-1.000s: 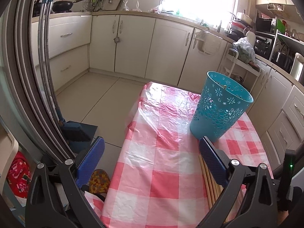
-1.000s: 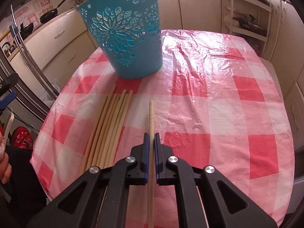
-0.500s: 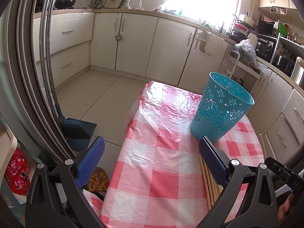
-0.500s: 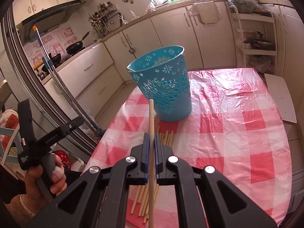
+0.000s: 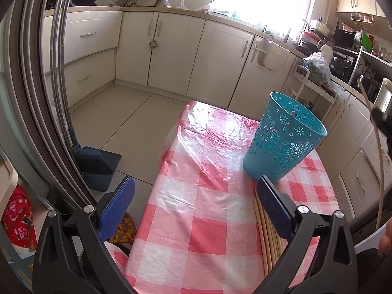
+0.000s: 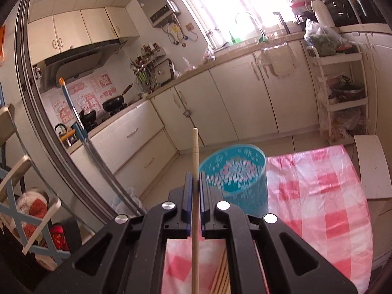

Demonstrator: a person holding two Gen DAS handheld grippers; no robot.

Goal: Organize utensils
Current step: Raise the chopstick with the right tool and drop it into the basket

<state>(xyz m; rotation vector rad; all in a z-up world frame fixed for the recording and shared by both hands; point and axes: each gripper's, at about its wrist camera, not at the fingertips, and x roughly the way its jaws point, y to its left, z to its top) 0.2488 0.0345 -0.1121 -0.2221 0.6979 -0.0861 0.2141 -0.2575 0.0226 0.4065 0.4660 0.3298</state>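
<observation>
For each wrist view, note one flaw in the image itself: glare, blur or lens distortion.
Left wrist view: the window is blown out to white, and the fisheye bends the door frame into a curve. Right wrist view: the teal basket is smeared by motion blur, and the window glares.

Left wrist view: low and close over the pink-and-white checked plastic tablecloth (image 5: 196, 196), angled down toward the cabinets. Right wrist view: higher, nearer level, facing the window wall. Both share the perforated turquoise plastic basket (image 5: 284, 144) (image 6: 235, 174) and tablecloth (image 6: 318, 196).
</observation>
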